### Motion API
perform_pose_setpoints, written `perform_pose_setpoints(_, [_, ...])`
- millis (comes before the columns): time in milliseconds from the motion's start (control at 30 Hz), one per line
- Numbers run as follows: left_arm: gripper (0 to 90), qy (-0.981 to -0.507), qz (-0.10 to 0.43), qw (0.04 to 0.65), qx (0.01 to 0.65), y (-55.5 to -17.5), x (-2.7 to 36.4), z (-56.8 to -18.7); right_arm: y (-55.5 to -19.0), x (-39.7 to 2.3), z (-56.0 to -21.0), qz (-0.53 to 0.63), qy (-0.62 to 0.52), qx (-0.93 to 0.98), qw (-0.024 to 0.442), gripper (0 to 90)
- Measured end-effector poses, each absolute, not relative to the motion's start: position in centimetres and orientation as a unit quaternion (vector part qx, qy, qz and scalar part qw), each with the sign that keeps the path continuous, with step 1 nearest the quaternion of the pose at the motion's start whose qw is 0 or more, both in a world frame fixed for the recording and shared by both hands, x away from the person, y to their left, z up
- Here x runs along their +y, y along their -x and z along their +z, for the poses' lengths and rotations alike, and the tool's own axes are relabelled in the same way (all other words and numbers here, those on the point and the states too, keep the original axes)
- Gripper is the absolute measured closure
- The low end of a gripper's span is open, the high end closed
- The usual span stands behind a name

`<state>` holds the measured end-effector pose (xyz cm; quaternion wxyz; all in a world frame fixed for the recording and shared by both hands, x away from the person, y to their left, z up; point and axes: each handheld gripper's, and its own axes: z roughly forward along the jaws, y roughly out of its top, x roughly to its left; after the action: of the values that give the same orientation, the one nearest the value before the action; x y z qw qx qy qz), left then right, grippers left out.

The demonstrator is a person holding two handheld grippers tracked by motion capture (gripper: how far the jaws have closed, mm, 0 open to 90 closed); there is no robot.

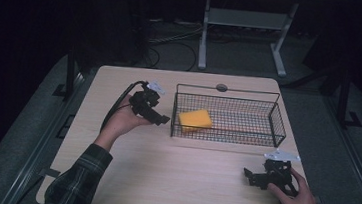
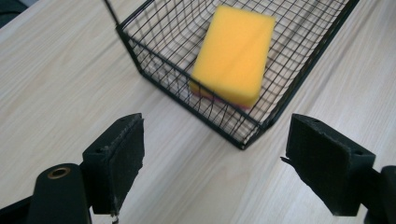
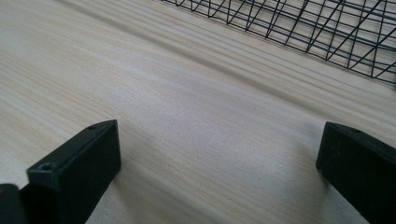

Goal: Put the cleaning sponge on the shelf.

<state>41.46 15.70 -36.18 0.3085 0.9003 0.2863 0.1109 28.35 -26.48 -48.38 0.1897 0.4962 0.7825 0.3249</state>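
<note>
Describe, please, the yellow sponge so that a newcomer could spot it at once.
On the pale wooden table stands a black wire basket. Inside its left end lies the yellow rectangular foam sponge, the only bright thing there, just beyond the open left gripper.

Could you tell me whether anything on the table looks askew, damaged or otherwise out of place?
Only mildly: the yellow sponge lies slightly crooked at the left end of the black wire basket. Nothing looks spilled or damaged; both grippers are open and empty.
</note>
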Motion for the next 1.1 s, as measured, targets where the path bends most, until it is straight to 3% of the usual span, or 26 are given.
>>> perform_pose_setpoints(1100, [18.9, -0.859, 0.158, 0.332, 0.357, -32.7, 25.2, -42.7, -28.4, -26.5, -48.4, 0.325, -0.496, 0.782, 0.19, 0.0])
